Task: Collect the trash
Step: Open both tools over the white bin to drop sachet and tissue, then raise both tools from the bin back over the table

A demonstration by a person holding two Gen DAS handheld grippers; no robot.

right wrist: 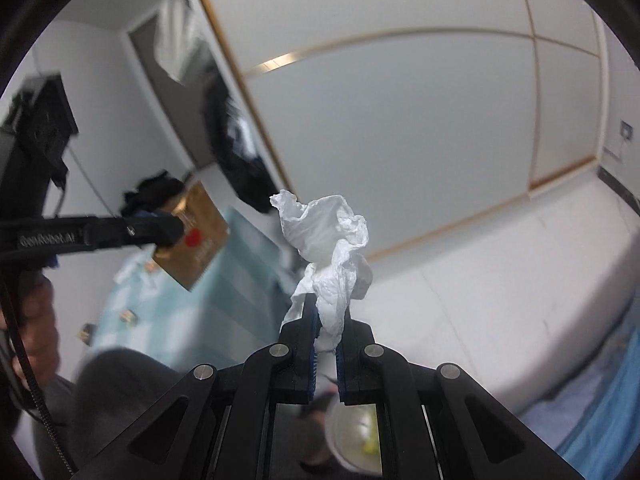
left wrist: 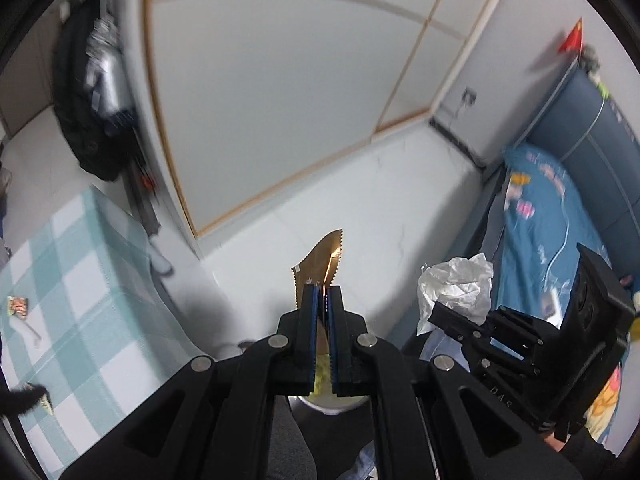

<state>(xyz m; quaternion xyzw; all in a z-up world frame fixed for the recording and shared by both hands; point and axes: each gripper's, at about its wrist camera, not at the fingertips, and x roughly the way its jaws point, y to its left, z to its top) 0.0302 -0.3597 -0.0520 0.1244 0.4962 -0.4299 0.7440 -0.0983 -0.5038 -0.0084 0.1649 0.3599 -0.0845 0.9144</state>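
Observation:
In the left wrist view my left gripper [left wrist: 323,294] is shut on a gold foil wrapper [left wrist: 320,256] with a serrated edge that sticks up past the fingertips. To its right, my right gripper [left wrist: 438,312] is shut on a crumpled white tissue [left wrist: 456,284]. The right wrist view shows that tissue [right wrist: 328,240] pinched between the blue pads of the right gripper [right wrist: 328,322], and the left gripper [right wrist: 176,228] at the left with the gold wrapper [right wrist: 200,248]. A white bin [right wrist: 352,432] with something yellow inside lies below the fingers; its rim [left wrist: 324,408] is also glimpsed under the left fingers.
A table with a teal checked cloth [left wrist: 80,280] stands at the left, with small wrappers on it [left wrist: 18,306] [right wrist: 128,315]. A bed with blue bedding [left wrist: 552,200] is at the right. A dark jacket [left wrist: 92,112] hangs by white wall panels. A person's hand [right wrist: 28,320] holds the left gripper.

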